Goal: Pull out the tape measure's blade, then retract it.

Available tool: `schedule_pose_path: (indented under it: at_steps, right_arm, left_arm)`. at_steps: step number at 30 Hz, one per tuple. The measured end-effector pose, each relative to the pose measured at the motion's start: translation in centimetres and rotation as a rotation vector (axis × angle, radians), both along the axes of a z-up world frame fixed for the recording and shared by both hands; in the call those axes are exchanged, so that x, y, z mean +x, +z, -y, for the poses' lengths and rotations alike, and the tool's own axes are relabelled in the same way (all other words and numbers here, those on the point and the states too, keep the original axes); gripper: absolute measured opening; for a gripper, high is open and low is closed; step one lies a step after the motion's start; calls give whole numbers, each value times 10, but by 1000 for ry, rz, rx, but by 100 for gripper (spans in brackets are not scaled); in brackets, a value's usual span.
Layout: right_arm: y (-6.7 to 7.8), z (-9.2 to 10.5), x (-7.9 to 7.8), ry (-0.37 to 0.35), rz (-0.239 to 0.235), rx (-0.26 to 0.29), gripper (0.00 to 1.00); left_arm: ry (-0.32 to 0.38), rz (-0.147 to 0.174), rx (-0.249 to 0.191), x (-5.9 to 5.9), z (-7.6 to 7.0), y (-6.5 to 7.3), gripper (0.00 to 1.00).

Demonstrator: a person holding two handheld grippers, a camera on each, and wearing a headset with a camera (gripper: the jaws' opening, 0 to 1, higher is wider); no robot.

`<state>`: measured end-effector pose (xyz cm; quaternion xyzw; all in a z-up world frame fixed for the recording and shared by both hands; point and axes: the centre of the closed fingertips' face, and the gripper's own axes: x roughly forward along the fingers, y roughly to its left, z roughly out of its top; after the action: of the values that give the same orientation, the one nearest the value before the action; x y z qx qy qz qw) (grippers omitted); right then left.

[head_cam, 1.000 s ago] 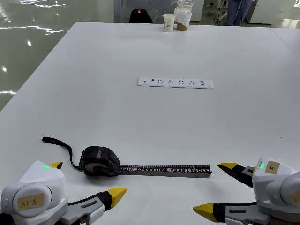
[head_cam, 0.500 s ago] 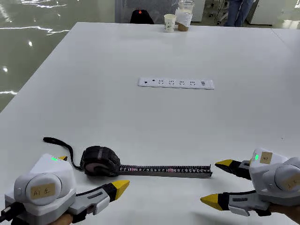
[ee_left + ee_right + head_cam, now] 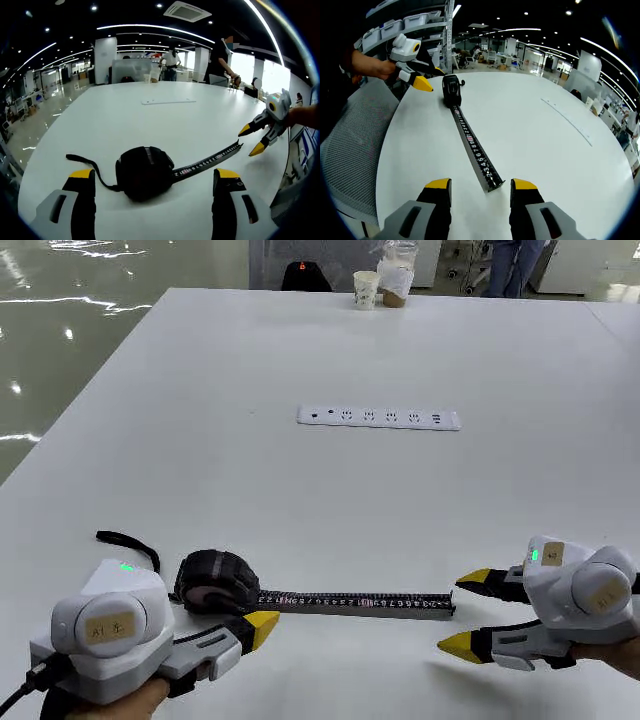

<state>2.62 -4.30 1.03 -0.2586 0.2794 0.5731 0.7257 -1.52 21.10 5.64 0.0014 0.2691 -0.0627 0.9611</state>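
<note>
A black tape measure lies on the white table, its wrist strap trailing left. Its blade is drawn out to the right and lies flat. My left gripper is open, and in the left gripper view its jaws stand either side of the case without touching it. My right gripper is open at the blade's hooked end, which lies between the yellow fingertips. Nothing is held.
A white power strip lies across the middle of the table. At the far edge stand a paper cup and a wrapped jar. The table's left edge drops to a glossy floor.
Both grippers have closed in on the tape measure: the left forward around the case, the right leftward to the blade's end. The tape measure has stayed put.
</note>
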Motion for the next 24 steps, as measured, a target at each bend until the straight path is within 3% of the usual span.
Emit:
schedule_pose_path:
  at_steps: [10, 24]
  right_arm:
    - [-8, 0, 11, 78, 2, -50, 34]
    - [-16, 1, 17, 151, -13, -93, 19]
  left_arm:
    - [17, -11, -14, 10, -1, -3, 93]
    - [93, -57, -47, 17, -11, -11, 78]
